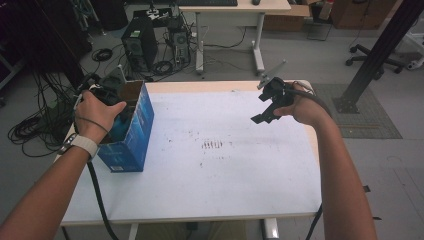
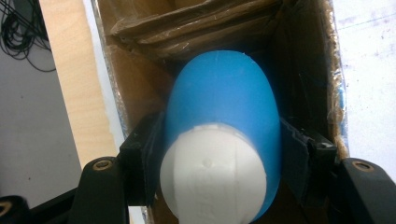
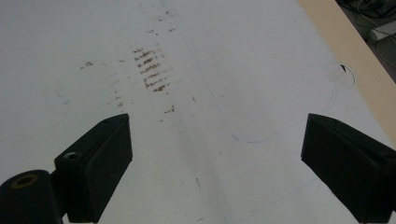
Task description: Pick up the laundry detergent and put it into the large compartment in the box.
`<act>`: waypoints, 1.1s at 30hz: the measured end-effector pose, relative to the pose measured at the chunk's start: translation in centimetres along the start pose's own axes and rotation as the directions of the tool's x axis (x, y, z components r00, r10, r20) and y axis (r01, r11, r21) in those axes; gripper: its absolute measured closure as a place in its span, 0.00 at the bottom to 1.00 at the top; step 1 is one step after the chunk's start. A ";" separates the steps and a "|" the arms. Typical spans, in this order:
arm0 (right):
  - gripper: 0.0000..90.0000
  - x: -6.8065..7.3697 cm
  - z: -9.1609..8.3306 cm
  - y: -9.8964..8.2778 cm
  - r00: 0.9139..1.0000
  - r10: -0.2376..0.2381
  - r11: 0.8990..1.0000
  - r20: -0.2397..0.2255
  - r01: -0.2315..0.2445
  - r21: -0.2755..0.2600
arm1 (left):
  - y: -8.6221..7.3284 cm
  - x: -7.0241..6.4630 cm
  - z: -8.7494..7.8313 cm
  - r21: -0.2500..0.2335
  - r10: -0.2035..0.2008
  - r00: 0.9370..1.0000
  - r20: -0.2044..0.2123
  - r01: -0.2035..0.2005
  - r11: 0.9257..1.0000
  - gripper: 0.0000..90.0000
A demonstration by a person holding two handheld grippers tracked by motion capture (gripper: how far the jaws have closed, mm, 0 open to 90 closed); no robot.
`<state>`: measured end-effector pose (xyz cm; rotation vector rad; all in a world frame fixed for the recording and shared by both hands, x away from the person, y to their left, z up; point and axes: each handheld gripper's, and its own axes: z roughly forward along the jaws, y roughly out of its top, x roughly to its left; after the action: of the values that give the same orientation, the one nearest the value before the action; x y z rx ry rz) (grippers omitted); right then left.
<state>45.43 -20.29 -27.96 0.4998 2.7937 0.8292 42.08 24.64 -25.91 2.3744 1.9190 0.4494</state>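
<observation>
My left gripper (image 2: 219, 154) pinches the bottle (image 2: 224, 126) across its blue body, one jaw on each flank, just under the white cap (image 2: 212, 175); I grip there because the wall is straight and the cap gives a shoulder against slipping. The bottle sits inside the box (image 1: 134, 131), cap toward me, its far end pointing down at the folded cardboard bottom; the box stands upright at the table's (image 1: 225, 150) left edge with its mouth up, so I come at it from above, my left hand (image 1: 97, 114) over the opening.

My right gripper (image 1: 270, 102) hangs spread and holding nothing above the right side of the table, well apart from the box; I judge it waits there to stay out of the way, or to steady the box if it tips.

The high view gives the layout: box, both hands, the brown smudges (image 1: 212, 145) mid-table; the bottle there is hidden by my hand and the box wall. The left gripper view gives the grip itself and the box's brown inside. The right gripper view gives wide jaws over bare white tabletop, the smudges beyond them.
</observation>
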 end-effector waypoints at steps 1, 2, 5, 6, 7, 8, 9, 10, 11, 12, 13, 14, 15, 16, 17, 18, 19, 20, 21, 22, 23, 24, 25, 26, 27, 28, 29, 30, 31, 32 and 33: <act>0.10 0.0 0.0 0.0 1.000 -0.001 1.000 0.001 0.001 0.000 | 0.0 0.0 0.1 0.004 0.001 1.000 0.001 -0.001 1.000 0.42; 0.10 0.0 0.0 0.0 1.000 0.000 1.000 0.000 0.000 -0.001 | 0.0 -0.1 0.2 0.004 0.000 1.000 0.004 -0.001 1.000 0.42; 0.10 0.0 0.0 0.0 1.000 0.000 1.000 -0.001 0.000 -0.003 | -0.2 -0.1 0.6 0.006 -0.002 1.000 0.013 0.002 1.000 0.42; 0.10 0.0 0.0 -0.1 1.000 -0.001 1.000 -0.001 0.001 -0.002 | -0.2 -0.1 0.6 0.004 -0.002 1.000 0.013 0.002 1.000 0.42; 0.10 0.0 0.0 -0.1 1.000 0.001 1.000 -0.001 -0.001 -0.001 | -0.2 -0.1 0.6 0.001 -0.003 1.000 0.014 0.003 1.000 0.42; 0.10 0.0 0.0 -0.2 1.000 0.001 1.000 -0.001 -0.001 -0.002 | -0.2 -0.1 0.6 0.004 -0.002 1.000 0.015 0.002 1.000 0.42; 0.10 0.0 0.1 -0.2 1.000 0.004 1.000 -0.002 -0.004 -0.001 | -0.2 0.0 0.6 0.005 -0.002 1.000 0.015 0.002 1.000 0.42; 0.10 0.0 0.1 -0.2 1.000 0.004 1.000 -0.001 -0.004 0.001 | -0.2 0.0 0.6 0.004 -0.002 1.000 0.014 0.002 1.000 0.42; 0.10 0.1 0.1 -0.3 1.000 0.003 1.000 -0.002 -0.003 0.002 | -0.2 0.0 0.6 0.003 -0.002 1.000 0.014 0.002 1.000 0.42; 0.10 0.1 0.1 -0.3 1.000 0.004 1.000 -0.003 -0.004 -0.001 | -0.2 0.0 0.7 0.000 -0.002 1.000 0.015 0.002 1.000 0.42; 0.10 0.1 0.2 -0.3 1.000 0.002 1.000 -0.003 -0.002 0.001 | -0.2 0.0 0.7 0.000 -0.004 1.000 0.015 0.004 1.000 0.42; 0.10 0.1 0.2 -0.3 1.000 0.003 1.000 -0.003 -0.003 0.003 | -0.2 0.0 0.7 0.002 -0.004 1.000 0.017 0.004 1.000 0.42; 0.10 0.1 0.2 -0.3 1.000 0.003 1.000 -0.004 -0.003 0.003 | -0.2 0.0 0.7 0.002 -0.005 1.000 0.017 0.005 1.000 0.42; 0.10 0.2 0.1 -0.2 1.000 0.004 1.000 -0.004 -0.004 0.002 | -0.2 0.0 0.7 0.001 -0.005 1.000 0.017 0.005 1.000 0.42; 0.10 0.2 0.1 -0.2 1.000 0.004 1.000 -0.004 -0.004 0.002 | -0.2 0.0 0.7 0.002 -0.004 1.000 0.017 0.004 1.000 0.42; 0.10 0.2 0.1 -0.3 1.000 0.004 1.000 -0.004 -0.004 0.002 | -0.2 0.0 0.7 0.002 -0.005 1.000 0.018 0.005 1.000 0.42; 0.10 0.2 0.1 -0.3 1.000 0.003 1.000 -0.003 -0.003 0.004 | -0.1 0.1 0.7 0.003 -0.003 1.000 0.017 0.003 1.000 0.42; 0.10 0.2 0.1 -0.3 1.000 0.003 1.000 -0.004 -0.003 0.005 | -0.1 0.1 0.7 0.003 -0.002 1.000 0.018 0.002 1.000 0.42; 0.10 0.2 0.1 -0.3 1.000 0.007 1.000 -0.004 -0.007 0.006 | -0.1 0.1 0.7 0.004 -0.002 1.000 0.018 0.002 1.000 0.42; 0.10 0.2 0.1 -0.3 1.000 0.006 1.000 -0.005 -0.006 0.005 | -0.1 0.1 0.8 0.003 -0.004 1.000 0.019 0.004 1.000 0.42; 0.10 0.2 0.1 -0.3 1.000 0.007 1.000 -0.005 -0.007 0.005 | -0.1 0.1 0.8 0.003 -0.005 1.000 0.019 0.005 1.000 0.42; 0.10 0.2 0.1 -0.3 1.000 0.007 1.000 -0.004 -0.007 0.006 | -0.1 0.2 0.8 0.003 -0.005 1.000 0.021 0.005 1.000 0.42; 0.10 0.2 0.1 -0.3 1.000 0.007 1.000 -0.005 -0.007 0.003 | -0.1 0.2 0.8 0.003 -0.007 1.000 0.025 0.007 1.000 0.42; 0.10 0.2 0.1 -0.3 1.000 0.007 1.000 -0.005 -0.007 0.003 | -0.1 0.3 0.8 0.005 -0.009 1.000 0.029 0.009 1.000 0.42; 0.10 0.2 0.1 -0.3 1.000 0.008 1.000 -0.004 -0.008 0.003 | -0.1 0.4 0.9 0.005 -0.011 0.999 0.032 0.011 1.000 0.42; 0.10 0.2 0.1 -0.4 1.000 0.008 1.000 -0.004 -0.008 0.005 | -0.1 0.4 0.9 0.007 -0.011 0.999 0.033 0.011 1.000 0.41; 0.10 0.2 0.1 -0.4 1.000 0.009 1.000 -0.004 -0.009 0.005 | -0.1 0.4 0.9 0.005 -0.009 0.999 0.034 0.009 1.000 0.41; 0.10 0.2 0.1 -0.4 1.000 0.009 1.000 -0.004 -0.009 0.006 | -0.1 0.4 0.9 0.002 -0.009 0.999 0.034 0.009 1.000 0.41; 0.10 0.2 0.1 -0.4 1.000 0.008 1.000 -0.005 -0.008 0.006 | -0.1 0.4 1.0 -0.002 -0.012 0.999 0.031 0.012 1.000 0.41; 0.10 0.2 0.2 -0.4 1.000 0.008 1.000 -0.005 -0.008 0.009 | -0.2 0.4 1.0 -0.006 -0.015 0.999 0.029 0.015 1.000 0.41; 0.10 0.2 0.2 -0.4 1.000 0.008 1.000 -0.005 -0.008 0.010 | -0.2 0.5 1.0 -0.009 -0.017 0.999 0.032 0.017 1.000 0.41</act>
<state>45.18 -20.43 -28.34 0.5113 2.8036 0.8197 42.30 25.25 -26.85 2.3427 1.9180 0.4155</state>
